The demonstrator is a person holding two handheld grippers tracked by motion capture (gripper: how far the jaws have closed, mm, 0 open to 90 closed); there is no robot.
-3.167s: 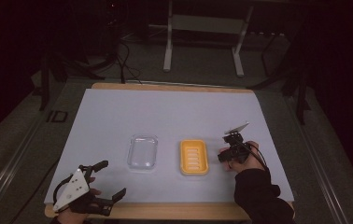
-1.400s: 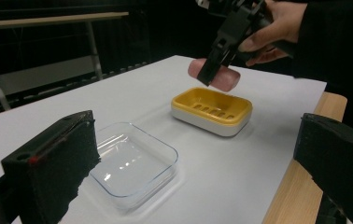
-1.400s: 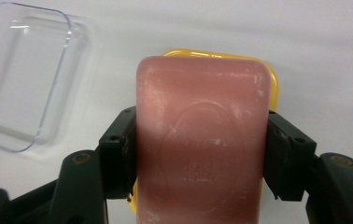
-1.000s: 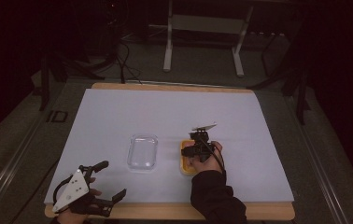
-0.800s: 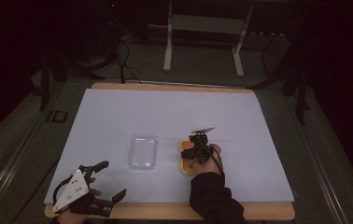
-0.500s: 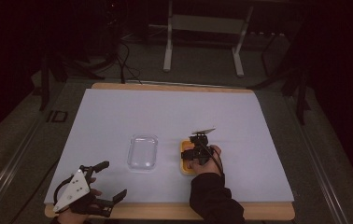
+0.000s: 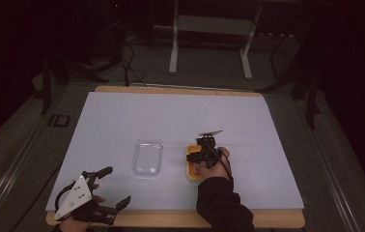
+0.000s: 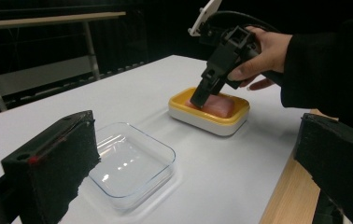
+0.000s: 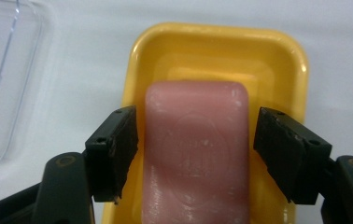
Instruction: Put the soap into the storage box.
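— While my right gripper [image 9: 195, 154] has just been opening its jaws, where's the pink soap [image 9: 197, 149]?
— Inside the yellow dish [image 9: 221, 46], between them, ungripped. Left gripper [image 7: 104, 191] stays wide open.

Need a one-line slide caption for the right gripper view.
Right gripper jaws, just opening, straddle the pink soap bar in the yellow dish.

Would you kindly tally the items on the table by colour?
Yellow: 1, the soap dish
Pink: 1, the soap bar
Clear: 1, the clear plastic container
Total: 3
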